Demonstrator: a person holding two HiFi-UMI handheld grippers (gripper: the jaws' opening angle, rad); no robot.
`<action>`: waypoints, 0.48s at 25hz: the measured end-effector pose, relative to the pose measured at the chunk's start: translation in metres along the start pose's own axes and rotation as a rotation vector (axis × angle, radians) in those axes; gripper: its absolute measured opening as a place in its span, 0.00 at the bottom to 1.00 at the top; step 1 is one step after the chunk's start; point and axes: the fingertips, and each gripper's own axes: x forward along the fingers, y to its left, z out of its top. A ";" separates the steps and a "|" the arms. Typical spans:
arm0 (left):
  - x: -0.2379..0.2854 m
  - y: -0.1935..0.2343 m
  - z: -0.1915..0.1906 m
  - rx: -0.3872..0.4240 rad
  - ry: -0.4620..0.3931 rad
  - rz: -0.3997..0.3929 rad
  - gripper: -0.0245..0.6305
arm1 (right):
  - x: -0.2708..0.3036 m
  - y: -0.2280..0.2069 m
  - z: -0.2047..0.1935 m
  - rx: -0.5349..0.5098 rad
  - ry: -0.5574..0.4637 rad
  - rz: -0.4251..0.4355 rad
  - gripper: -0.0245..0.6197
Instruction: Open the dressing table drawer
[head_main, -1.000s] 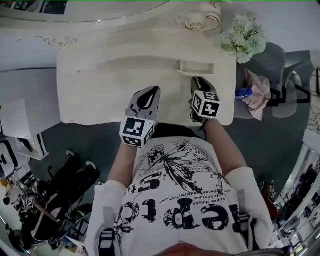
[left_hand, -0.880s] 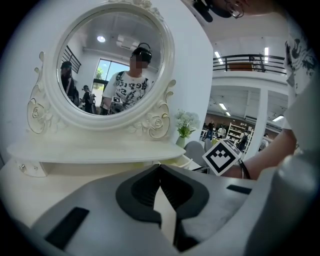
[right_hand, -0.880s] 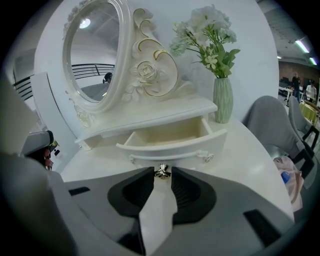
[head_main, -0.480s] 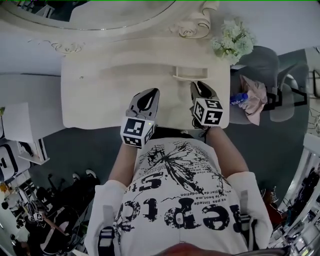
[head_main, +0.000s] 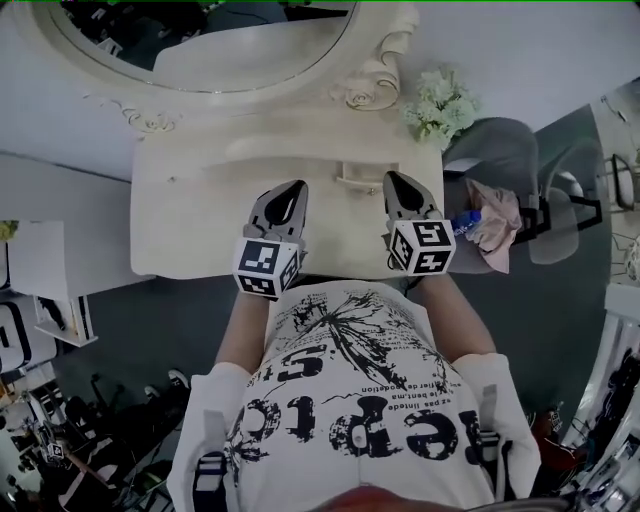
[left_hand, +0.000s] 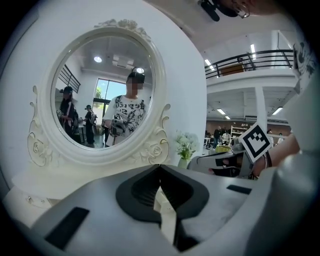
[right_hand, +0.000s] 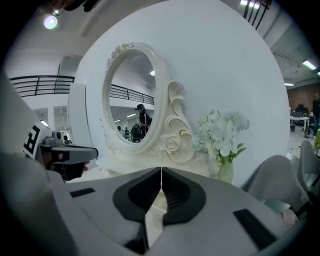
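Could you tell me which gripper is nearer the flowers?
The right gripper, just below the flowers in the head view; the left gripper is farther off.

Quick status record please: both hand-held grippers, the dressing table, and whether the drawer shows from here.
left hand-held gripper: jaws shut, nothing between them, over the front of the tabletop
right hand-held gripper: jaws shut, empty, over the tabletop to the right of the left one
dressing table: cream, directly in front of the person
mirror: oval, carved frame, at the back of the table
flowers: white, in a vase at the table's back right corner
drawer: front not shown in any view; cannot tell whether open or shut
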 end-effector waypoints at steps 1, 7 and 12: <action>-0.001 0.001 0.005 0.002 -0.009 0.003 0.07 | -0.003 0.001 0.007 -0.016 -0.021 0.007 0.07; -0.001 -0.003 0.028 0.030 -0.054 0.002 0.07 | -0.025 -0.001 0.041 -0.068 -0.138 -0.001 0.06; 0.003 -0.010 0.032 0.038 -0.064 -0.011 0.07 | -0.036 -0.005 0.045 -0.103 -0.162 -0.018 0.06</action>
